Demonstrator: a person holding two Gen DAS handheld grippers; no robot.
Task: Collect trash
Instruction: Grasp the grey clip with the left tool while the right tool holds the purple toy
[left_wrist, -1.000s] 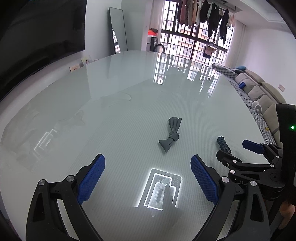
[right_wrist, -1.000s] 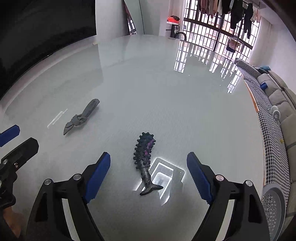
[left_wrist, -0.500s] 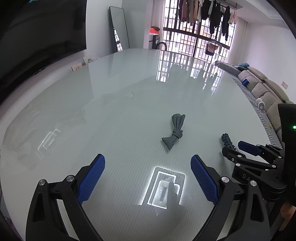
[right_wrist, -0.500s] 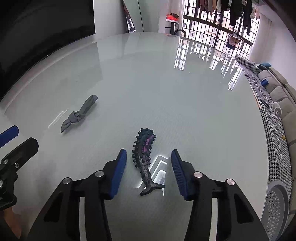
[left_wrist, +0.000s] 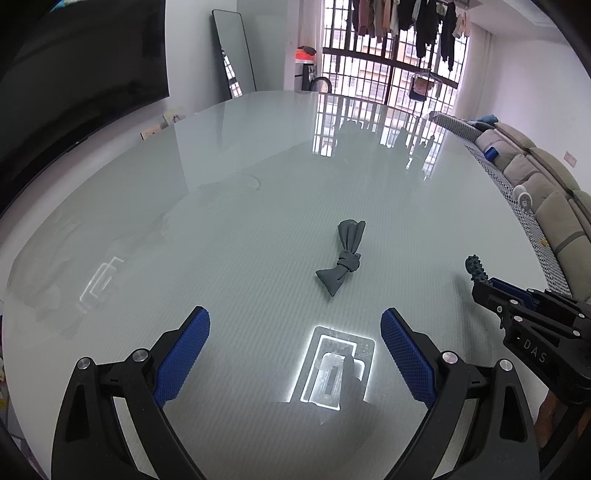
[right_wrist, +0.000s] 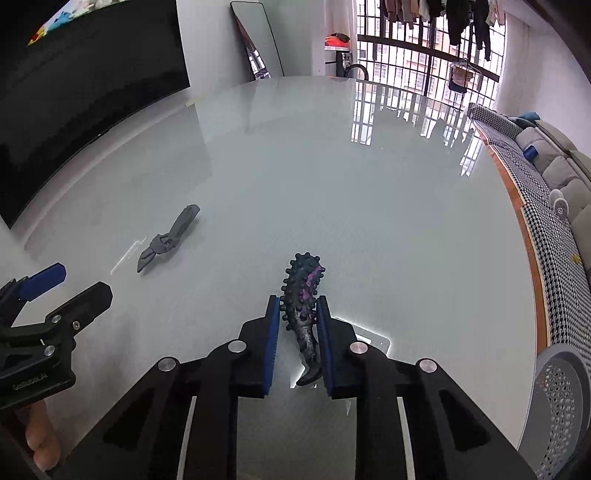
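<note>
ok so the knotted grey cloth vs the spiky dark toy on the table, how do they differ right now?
The knotted grey cloth is plain grey and soft, tied at its middle; the spiky dark toy is studded with bumps and streaked purple. The cloth lies free ahead of the open left claw; the toy sits between the pads of the right claw, which has just closed on it. Both are long, narrow and lie on the glossy table.
</note>
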